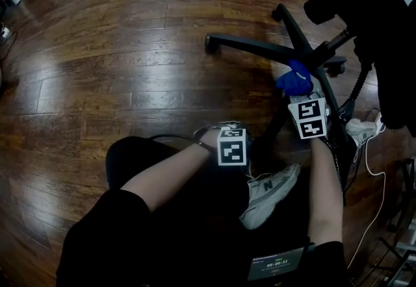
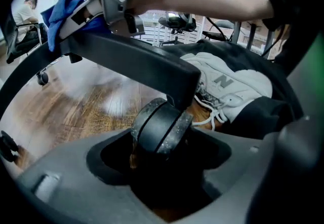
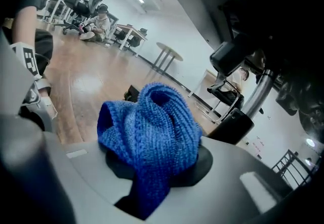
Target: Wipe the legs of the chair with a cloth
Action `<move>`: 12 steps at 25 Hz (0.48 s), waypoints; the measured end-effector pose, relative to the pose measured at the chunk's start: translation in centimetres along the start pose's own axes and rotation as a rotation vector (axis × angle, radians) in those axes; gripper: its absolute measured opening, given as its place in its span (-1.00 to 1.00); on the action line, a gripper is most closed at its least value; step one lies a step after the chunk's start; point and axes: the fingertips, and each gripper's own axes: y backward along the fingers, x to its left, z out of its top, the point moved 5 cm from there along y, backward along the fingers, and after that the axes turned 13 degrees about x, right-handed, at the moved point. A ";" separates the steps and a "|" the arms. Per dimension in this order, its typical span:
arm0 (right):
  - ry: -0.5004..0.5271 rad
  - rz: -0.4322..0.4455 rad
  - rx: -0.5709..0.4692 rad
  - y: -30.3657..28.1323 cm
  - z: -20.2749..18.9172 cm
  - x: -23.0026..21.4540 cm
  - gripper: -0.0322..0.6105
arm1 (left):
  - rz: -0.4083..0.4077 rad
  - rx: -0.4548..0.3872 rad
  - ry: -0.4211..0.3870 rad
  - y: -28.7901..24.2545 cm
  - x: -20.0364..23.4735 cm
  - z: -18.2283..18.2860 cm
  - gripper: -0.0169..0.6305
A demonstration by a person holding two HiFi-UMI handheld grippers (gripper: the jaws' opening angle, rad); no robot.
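Steadying the chair from the left, the left hand-held gripper (image 2: pixel 161 154) has its jaws clamped about a black caster (image 2: pixel 161 125) at the outer end of one chair leg (image 2: pixel 131 61). The wheel sits squarely in the gap between them, low over the wooden floor (image 1: pixel 130 71). That leg runs up and away from the caster toward the hub of the chair base (image 1: pixel 322 58), which stands toward the right side of the visible floor, beside the person's white shoe (image 1: pixel 270 191). At the hub end of the same leg is the right hand-held gripper (image 3: pixel 157 167), clenched on a bunched blue cloth (image 3: pixel 149 132). In the head view the cloth shows just ahead of that gripper's marker cube, close against the place where the legs meet. My reading is that the wipe is under way on this one leg, starting from its inner end, with the stretch down to the caster left to cover. The long leg (image 1: pixel 260 49) reaching left across the floor and the one pointing away (image 1: pixel 292 26) are not touched by the cloth now. Whether any leg is already clean cannot be told on such dark plastic.
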 end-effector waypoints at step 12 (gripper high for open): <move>0.099 0.087 -0.024 6.2 -1.7 10.0 -0.60 | 0.006 0.003 0.002 -0.1 0.0 -0.2 0.15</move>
